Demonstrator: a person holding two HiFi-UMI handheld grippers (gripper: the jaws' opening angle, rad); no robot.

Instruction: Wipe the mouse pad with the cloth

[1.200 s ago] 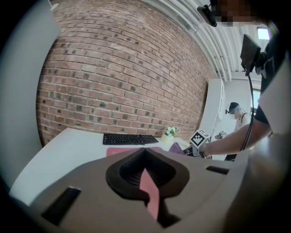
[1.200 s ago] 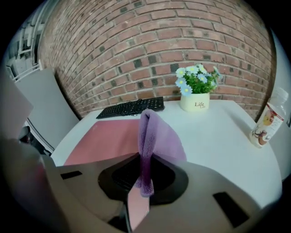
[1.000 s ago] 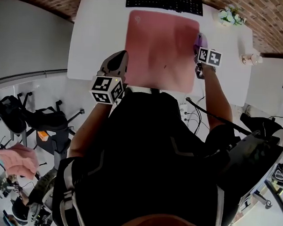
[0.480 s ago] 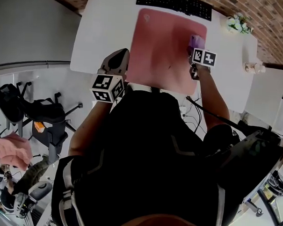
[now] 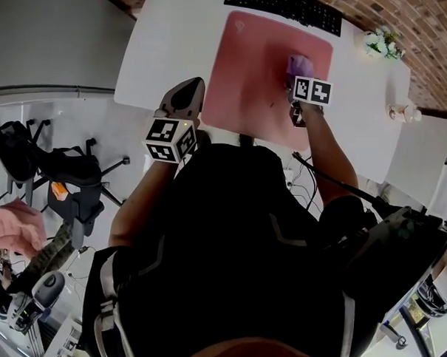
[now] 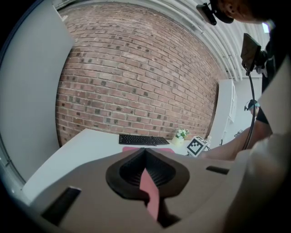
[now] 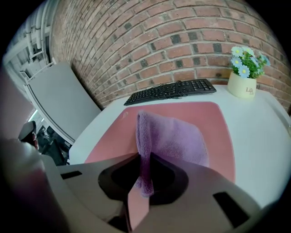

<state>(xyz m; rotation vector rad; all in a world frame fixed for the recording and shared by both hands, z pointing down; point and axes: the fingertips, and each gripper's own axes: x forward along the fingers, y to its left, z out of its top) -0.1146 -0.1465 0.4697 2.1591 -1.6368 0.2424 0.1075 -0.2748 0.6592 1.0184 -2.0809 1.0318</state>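
Head view shows a white table [image 5: 166, 53] against a brick wall, and most of its middle is taken by the pink mouse pad [image 5: 247, 71], lying flat with its far edge just beside a black keyboard [image 5: 283, 8]. The left gripper [image 6: 145, 152] is held at the table's near edge, to the left of the pad and well apart from the cloth. In the left gripper view its jaws are pressed together at the tips with nothing caught between them, only a sliver of pink showing through the slit lower down. The right gripper [image 7: 144, 157] reaches over the right part of the pad, its marker cube showing toward the pad's right edge in the head view. In the right gripper view its jaws pinch a fold of the purple cloth [image 7: 175, 139], whose gathered edge rises between the tips while the rest spreads flat on the pad ahead of them, well short of the keyboard. A small white pot of flowers [image 7: 241, 84] stands on the table's far right corner, beyond the pad and clear of it.
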